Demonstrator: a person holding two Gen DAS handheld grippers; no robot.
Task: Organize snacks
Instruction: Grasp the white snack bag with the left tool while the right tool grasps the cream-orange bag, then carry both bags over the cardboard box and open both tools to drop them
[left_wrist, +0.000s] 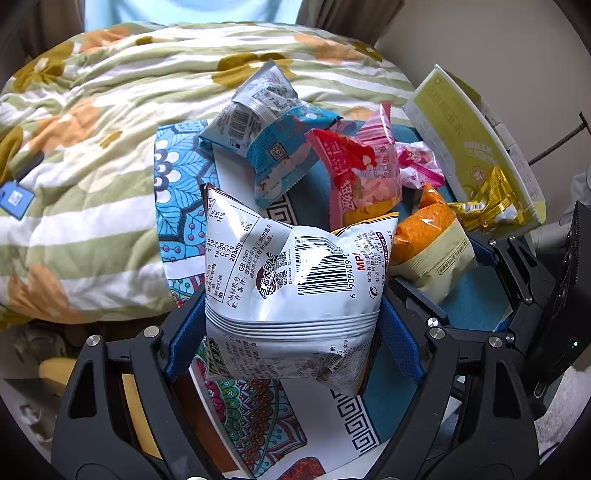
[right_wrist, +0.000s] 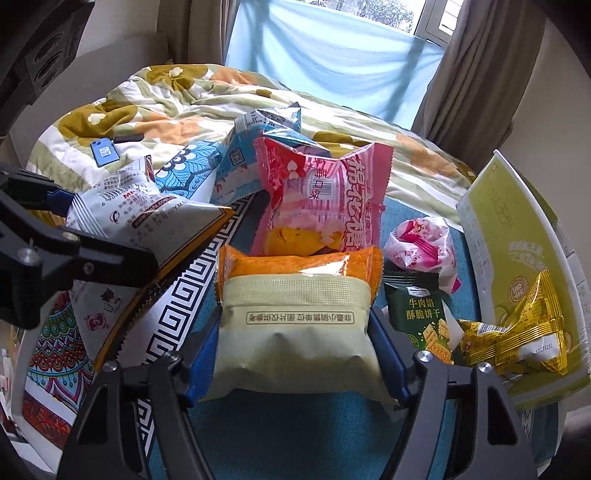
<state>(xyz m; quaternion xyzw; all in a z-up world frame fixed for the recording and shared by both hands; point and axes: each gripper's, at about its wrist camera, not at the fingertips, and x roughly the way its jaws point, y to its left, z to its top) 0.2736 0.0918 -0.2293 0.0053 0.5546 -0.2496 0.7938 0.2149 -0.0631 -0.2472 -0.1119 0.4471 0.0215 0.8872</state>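
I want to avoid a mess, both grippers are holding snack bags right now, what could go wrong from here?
The left gripper pinches the puffy white bag near its lower seam; it could slip or burst. The right gripper holds the orange-and-beige bag close beside the pink marshmallow bag, so lifting may drag or topple it.

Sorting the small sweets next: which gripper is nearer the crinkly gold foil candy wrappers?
Right. The right gripper, shut on the orange-and-beige packet, sits beside the gold wrappers; the left gripper is farther.
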